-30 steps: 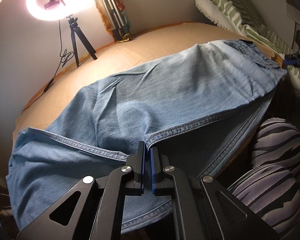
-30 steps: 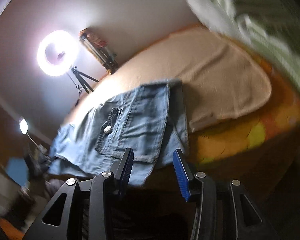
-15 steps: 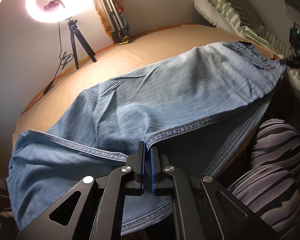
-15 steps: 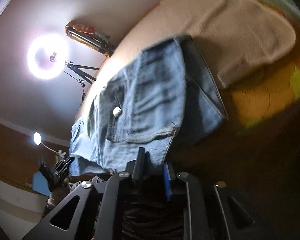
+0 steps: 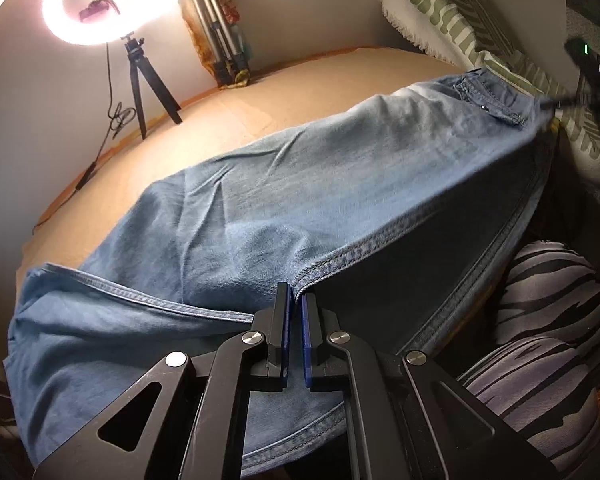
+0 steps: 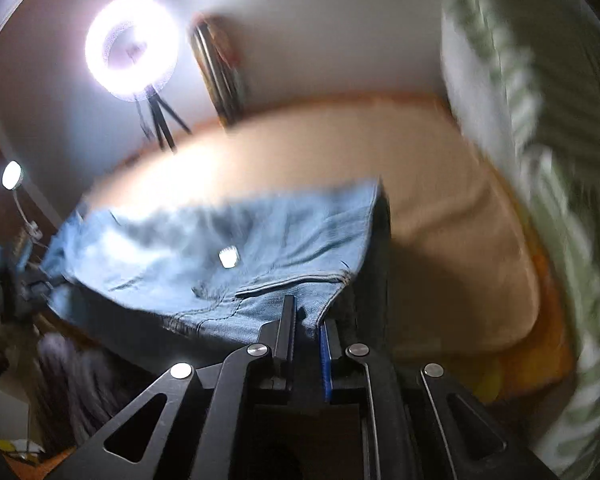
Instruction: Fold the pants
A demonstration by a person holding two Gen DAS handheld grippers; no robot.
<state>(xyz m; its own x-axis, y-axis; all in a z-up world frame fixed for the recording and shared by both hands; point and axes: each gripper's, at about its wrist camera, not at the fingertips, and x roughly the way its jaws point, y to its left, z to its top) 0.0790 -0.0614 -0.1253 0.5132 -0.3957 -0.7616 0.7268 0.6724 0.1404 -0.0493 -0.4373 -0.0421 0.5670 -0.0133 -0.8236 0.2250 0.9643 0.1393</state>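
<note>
Two grippers now have hold of the jeans [image 5: 340,184], where a second ago only one did. The right gripper [image 6: 306,320], at the bottom centre of its view, stood wide apart over the waist end then; its jaws are closing now, with the denim edge below the pocket between them and pressed. The left gripper [image 5: 296,304] has not changed: it stays clamped tight on the hem seam at the bottom centre of its view. That likely means the lift for the first fold can begin. The jeans lie stretched across the tan bedcover [image 5: 300,80], running from lower left to upper right in the left view, hanging partly over the near edge.
</note>
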